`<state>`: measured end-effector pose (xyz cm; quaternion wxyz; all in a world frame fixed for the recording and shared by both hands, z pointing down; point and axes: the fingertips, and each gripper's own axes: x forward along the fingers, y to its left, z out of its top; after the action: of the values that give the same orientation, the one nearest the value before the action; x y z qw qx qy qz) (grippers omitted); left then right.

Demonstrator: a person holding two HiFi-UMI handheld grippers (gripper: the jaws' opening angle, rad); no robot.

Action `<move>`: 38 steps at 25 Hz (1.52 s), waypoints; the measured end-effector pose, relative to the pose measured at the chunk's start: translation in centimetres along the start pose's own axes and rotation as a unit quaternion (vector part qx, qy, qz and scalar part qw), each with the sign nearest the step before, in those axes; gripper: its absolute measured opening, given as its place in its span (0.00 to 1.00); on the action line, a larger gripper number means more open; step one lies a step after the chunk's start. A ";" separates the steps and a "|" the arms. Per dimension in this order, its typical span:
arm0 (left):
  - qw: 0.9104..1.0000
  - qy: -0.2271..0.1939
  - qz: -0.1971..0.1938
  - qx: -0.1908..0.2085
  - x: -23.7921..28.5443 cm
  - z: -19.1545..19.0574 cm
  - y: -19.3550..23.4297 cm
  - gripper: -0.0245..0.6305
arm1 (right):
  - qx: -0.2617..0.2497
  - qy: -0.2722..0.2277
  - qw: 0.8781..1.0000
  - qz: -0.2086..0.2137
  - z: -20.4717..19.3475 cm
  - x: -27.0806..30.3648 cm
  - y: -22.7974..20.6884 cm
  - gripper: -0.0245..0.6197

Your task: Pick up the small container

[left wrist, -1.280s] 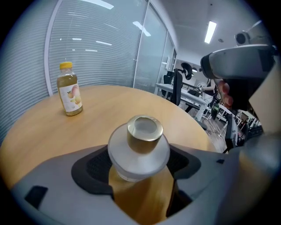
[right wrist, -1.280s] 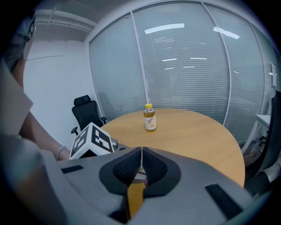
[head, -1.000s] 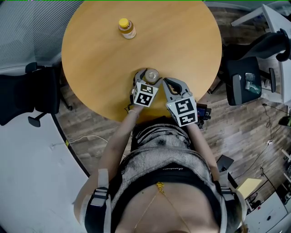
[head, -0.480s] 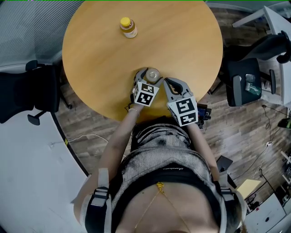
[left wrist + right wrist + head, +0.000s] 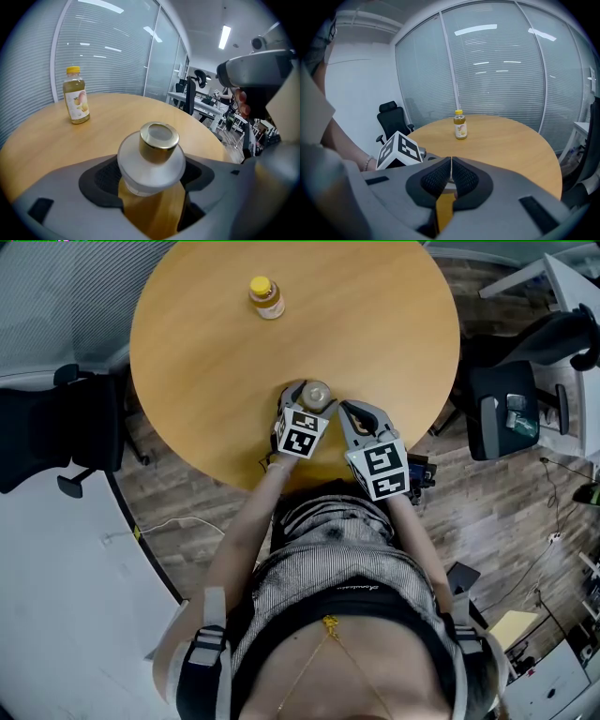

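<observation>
Firmly, the left gripper (image 5: 151,183) clasps the small container (image 5: 152,157) between its fingers (image 5: 101,180); the right gripper (image 5: 451,177) sits clenched.

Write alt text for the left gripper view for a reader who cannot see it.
The left gripper is shut on a small container, frosted white with a gold cap, over a round wooden table. A yellow-capped juice bottle stands upright farther back, to the left.

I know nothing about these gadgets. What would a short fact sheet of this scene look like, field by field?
Surface: round wooden table
Left hand-held gripper: closed on the small container, frosted body, gold cap
Right hand-held gripper: jaws shut, holding nothing
Also on table: juice bottle, yellow cap, upright, far side
</observation>
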<state>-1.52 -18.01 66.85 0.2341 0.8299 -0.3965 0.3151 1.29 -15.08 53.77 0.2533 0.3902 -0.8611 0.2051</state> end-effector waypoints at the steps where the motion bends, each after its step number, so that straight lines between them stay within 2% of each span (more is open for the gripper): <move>1: 1.000 0.000 -0.001 0.000 0.0 0.0 0.0 0.57 | -0.002 0.002 1.000 0.000 -0.1 0.0 -0.1 0.07; 38: 1.000 -0.003 0.002 0.011 0.1 -0.5 0.4 0.57 | -0.011 -0.007 1.000 0.003 0.2 -0.5 0.8 0.07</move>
<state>-1.97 -17.98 67.36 0.2234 0.8325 -0.3952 0.3175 0.84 -14.41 53.15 0.2507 0.3861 -0.8664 0.1935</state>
